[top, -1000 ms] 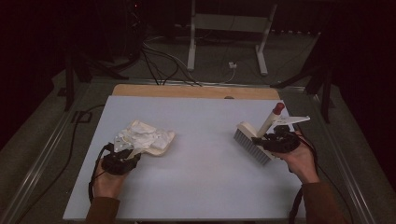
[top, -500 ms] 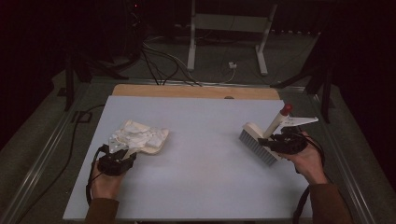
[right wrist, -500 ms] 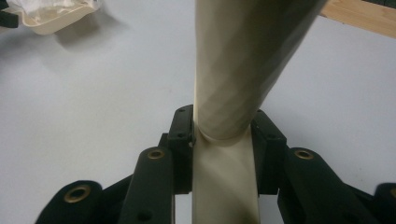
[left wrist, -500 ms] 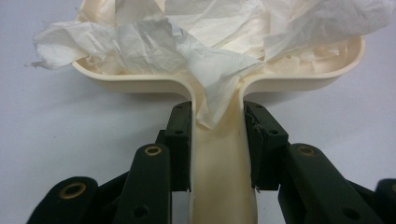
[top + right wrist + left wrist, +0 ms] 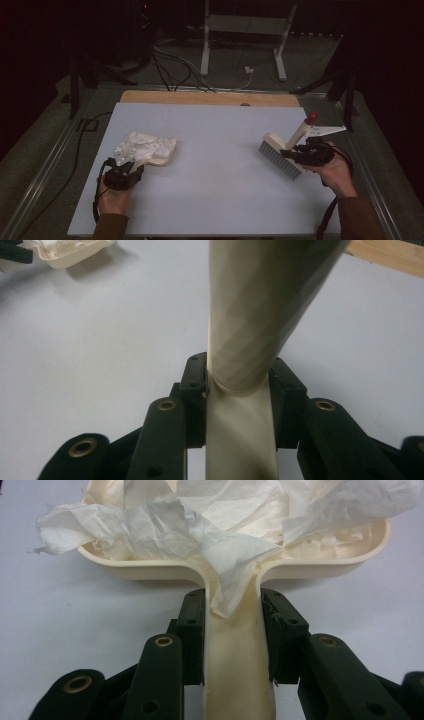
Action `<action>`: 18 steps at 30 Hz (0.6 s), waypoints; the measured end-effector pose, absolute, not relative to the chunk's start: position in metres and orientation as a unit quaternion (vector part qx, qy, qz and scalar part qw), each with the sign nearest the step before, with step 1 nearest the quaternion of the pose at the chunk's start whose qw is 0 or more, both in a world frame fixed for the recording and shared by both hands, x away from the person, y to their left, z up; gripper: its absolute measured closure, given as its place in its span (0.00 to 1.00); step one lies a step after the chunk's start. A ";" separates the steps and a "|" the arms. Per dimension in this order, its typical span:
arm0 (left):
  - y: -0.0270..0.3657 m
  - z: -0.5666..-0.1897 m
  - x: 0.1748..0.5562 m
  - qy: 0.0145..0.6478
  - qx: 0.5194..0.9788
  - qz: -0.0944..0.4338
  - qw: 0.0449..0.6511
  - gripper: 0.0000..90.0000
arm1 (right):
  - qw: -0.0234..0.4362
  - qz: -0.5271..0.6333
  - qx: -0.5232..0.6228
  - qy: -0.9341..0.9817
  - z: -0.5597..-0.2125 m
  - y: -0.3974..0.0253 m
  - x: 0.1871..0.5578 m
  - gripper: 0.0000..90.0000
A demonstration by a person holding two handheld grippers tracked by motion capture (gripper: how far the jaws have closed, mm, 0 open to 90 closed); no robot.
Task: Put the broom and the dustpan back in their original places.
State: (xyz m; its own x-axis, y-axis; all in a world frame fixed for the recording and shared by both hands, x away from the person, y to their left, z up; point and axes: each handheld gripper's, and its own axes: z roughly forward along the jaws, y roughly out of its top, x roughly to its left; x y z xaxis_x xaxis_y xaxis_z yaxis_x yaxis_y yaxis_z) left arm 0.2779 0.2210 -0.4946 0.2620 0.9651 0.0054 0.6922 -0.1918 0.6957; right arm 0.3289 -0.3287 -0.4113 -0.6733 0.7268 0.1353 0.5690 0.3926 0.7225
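Observation:
A cream dustpan full of crumpled white paper rests on the left of the pale table. My left gripper is shut on the dustpan's handle, with the paper spilling toward the jaws. At the right, a cream hand brush with pale bristles and a red-tipped handle stands tilted, bristles down near the table. My right gripper is shut on the brush handle. The dustpan also appears far off in the right gripper view.
A wooden strip runs along the table's far edge. Beyond it, cables and a white metal stand sit on the dark floor. Metal rails flank the table on both sides.
The dustpan with paper has slid slightly left and toward the near edge with my left gripper. The brush has shifted right and a little nearer with my right gripper.

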 end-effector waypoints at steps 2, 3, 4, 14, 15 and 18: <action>0.221 -0.495 0.277 0.566 0.734 0.233 0.294 0.74 | 0.101 0.387 0.389 0.830 -0.411 -0.330 0.328 0.75; 0.221 -0.496 0.277 0.568 0.733 0.234 0.294 0.74 | 0.101 0.387 0.386 0.831 -0.411 -0.331 0.328 0.75; 0.221 -0.496 0.276 0.571 0.730 0.234 0.294 0.74 | 0.100 0.387 0.385 0.832 -0.411 -0.331 0.328 0.75; 0.221 -0.497 0.275 0.580 0.724 0.235 0.291 0.74 | 0.086 0.387 0.370 0.840 -0.411 -0.332 0.329 0.75; 0.221 -0.497 0.274 0.580 0.724 0.236 0.291 0.74 | 0.084 0.387 0.367 0.842 -0.412 -0.332 0.329 0.75; 0.221 -0.498 0.274 0.581 0.723 0.237 0.291 0.74 | 0.081 0.383 0.360 0.847 -0.412 -0.332 0.328 0.75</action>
State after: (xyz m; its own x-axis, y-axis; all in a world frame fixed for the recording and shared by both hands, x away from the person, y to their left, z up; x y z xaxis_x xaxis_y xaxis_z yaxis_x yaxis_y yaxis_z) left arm 0.2738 0.2206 -0.4975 0.2132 0.9770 0.0044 0.7021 -0.1563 0.6947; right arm 0.3280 -0.3321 -0.4125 -0.7273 0.6721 0.1391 0.5482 0.4469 0.7069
